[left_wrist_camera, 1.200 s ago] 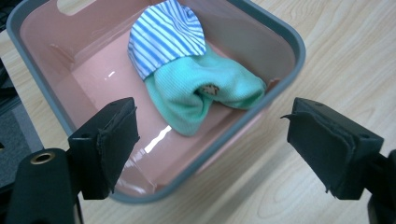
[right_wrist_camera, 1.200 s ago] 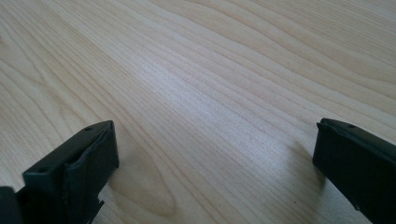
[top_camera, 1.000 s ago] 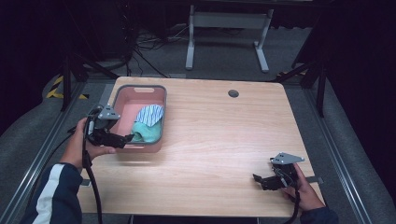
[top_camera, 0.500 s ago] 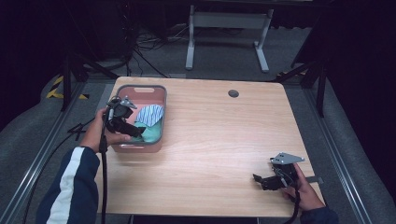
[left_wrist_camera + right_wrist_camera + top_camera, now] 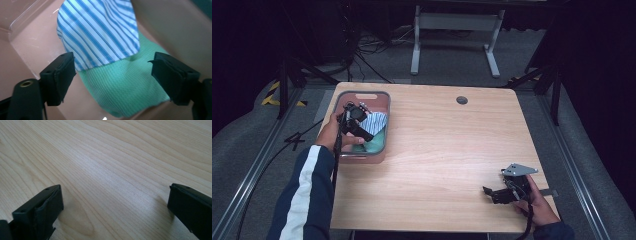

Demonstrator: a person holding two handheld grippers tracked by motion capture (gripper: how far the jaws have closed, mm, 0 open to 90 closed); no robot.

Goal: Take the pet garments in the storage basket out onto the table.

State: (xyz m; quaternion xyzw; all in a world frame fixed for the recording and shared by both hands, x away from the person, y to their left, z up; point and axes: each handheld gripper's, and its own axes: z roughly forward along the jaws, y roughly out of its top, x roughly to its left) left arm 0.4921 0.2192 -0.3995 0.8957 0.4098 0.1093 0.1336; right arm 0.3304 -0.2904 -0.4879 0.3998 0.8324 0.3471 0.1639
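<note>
A pink bin (image 5: 382, 95) stands at the table's far left and holds two folded cloths: a blue-and-white striped cloth (image 5: 374, 121) (image 5: 97, 32) lying on a green knit cloth (image 5: 374, 145) (image 5: 125, 87). My left gripper (image 5: 362, 127) (image 5: 112, 75) hangs open inside the bin, its jaws wide apart just above both cloths, touching neither. At the table's near right, my right gripper (image 5: 492, 194) (image 5: 115, 207) rests low over the bare wood, open with nothing between its jaws.
The wooden table (image 5: 452, 150) has a round dark cable grommet (image 5: 462, 100) near its far edge. A metal frame (image 5: 452, 30) stands on the floor behind. Floor rails run along both sides of the table.
My left hand has moved forward and right, from the bin's near-left rim to over the cloths inside it. The right gripper has stayed put.
</note>
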